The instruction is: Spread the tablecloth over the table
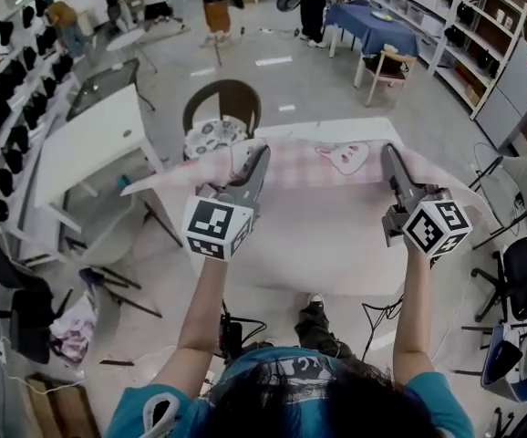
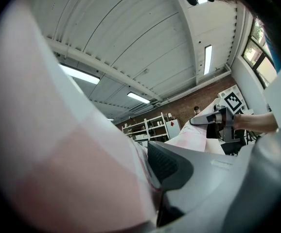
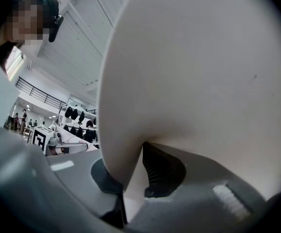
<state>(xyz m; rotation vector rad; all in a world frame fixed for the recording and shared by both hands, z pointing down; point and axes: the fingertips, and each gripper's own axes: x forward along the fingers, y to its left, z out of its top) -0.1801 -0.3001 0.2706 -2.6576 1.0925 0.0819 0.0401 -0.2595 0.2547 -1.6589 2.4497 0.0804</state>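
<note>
**A:** Why are both hands up and apart like that?

**B:** The left gripper [image 1: 256, 161] has its jaws nearly closed, pinching the top edge of the tablecloth [image 1: 327, 217]. The right gripper [image 1: 393, 161] pinches the same edge further along. Held apart, they stretch the edge flat.

**A:** Where is the cloth, then?

**B:** It's lifted above the near side of the table [image 1: 336, 130], not spread on it yet. I'd say the height lets it clear the top. A chair [image 1: 222, 99] stands at the table's far side.

my tablecloth [image 1: 318, 167] hides most of the table [image 1: 336, 130] (only its far edge shows) and blurs across both gripper views.
</note>
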